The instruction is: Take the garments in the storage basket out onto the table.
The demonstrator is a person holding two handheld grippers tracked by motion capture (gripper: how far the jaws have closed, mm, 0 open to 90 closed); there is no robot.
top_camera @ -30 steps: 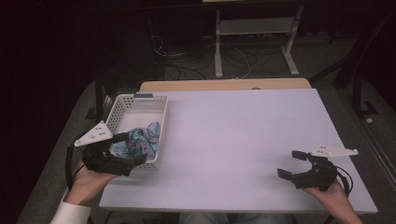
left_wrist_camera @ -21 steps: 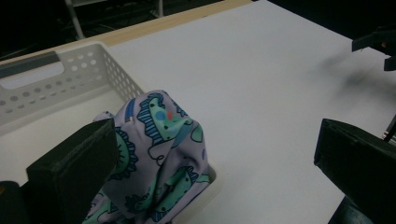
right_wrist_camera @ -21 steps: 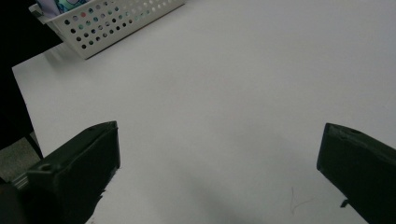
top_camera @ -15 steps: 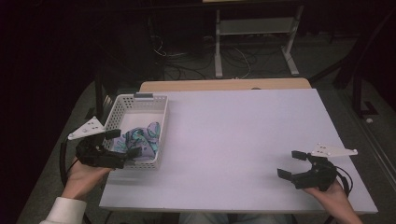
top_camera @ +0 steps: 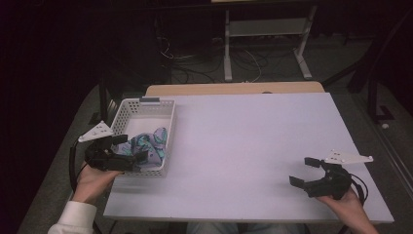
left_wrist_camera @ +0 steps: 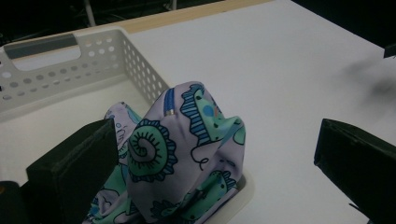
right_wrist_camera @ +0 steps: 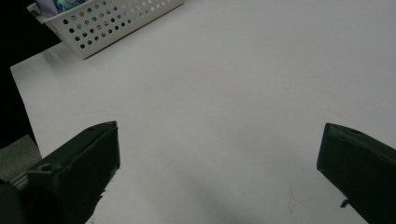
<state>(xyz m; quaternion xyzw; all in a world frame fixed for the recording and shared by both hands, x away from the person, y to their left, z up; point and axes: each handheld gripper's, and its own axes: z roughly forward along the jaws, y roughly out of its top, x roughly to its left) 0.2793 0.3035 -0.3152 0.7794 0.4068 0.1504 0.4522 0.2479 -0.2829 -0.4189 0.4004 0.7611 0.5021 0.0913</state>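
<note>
The patterned cloth [left_wrist_camera: 182, 154], bunched in the white basket [top_camera: 127, 111], is seen directly ahead between the spread jaws of the left gripper [top_camera: 127, 155]; the right gripper [top_camera: 306, 171], also spread, is held well apart over the counter [top_camera: 253, 146].

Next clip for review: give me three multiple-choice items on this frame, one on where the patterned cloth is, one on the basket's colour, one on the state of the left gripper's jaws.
1. Where does the patterned cloth lie?
A. In the basket's near end
B. On the bare table by the right gripper
C. On the floor

2. What colour is the basket?
A. Red
B. White
C. Black

3. How do the left gripper's jaws stand?
A. Shut on the cloth
B. Shut on the basket's rim
C. Open, with the cloth between them

Key: 1 A, the cloth is bunched inside the perforated walls at the end nearest the person. 2 B, walls and rim are white with a grey handle strip. 3 C, the left gripper view shows both jaws wide apart either side of the cloth.
</note>
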